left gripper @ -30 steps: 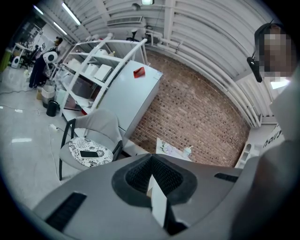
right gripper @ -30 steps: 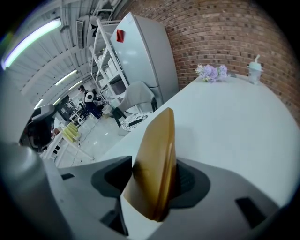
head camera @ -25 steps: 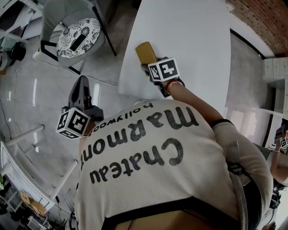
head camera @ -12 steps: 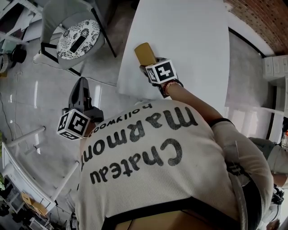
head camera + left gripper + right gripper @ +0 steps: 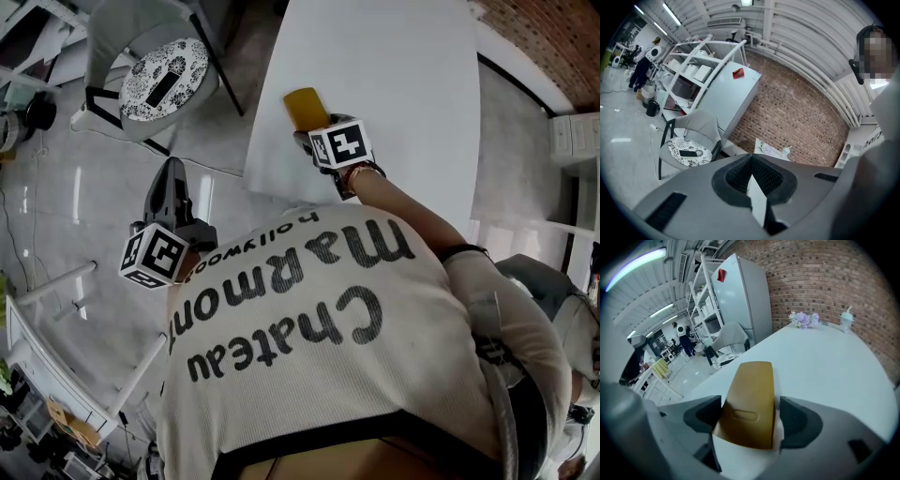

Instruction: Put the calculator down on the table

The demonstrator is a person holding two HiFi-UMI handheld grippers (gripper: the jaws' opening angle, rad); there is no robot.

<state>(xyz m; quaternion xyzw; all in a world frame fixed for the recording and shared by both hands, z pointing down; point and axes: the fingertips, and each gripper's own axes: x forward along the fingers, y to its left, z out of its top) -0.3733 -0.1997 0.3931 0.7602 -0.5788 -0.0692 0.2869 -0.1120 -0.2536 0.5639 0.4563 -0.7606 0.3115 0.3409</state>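
table (image 5: pixel 394 84): white, plain top, running away from you towards the brick wall (image 5: pixel 843 282).
calculator (image 5: pixel 305 108): ochre, lying on the table near the left edge at your end, a plain face with a small slot turned up.
far end: purple flowers (image 5: pixel 803 318) and a lidded cup (image 5: pixel 845 318) stand near each other, well apart from your calculator.

Mustard-yellow calculator (image 5: pixel 305 108), white table (image 5: pixel 394 84), black-and-white patterned chair cushion (image 5: pixel 192 64), red brick wall (image 5: pixel 825 282)
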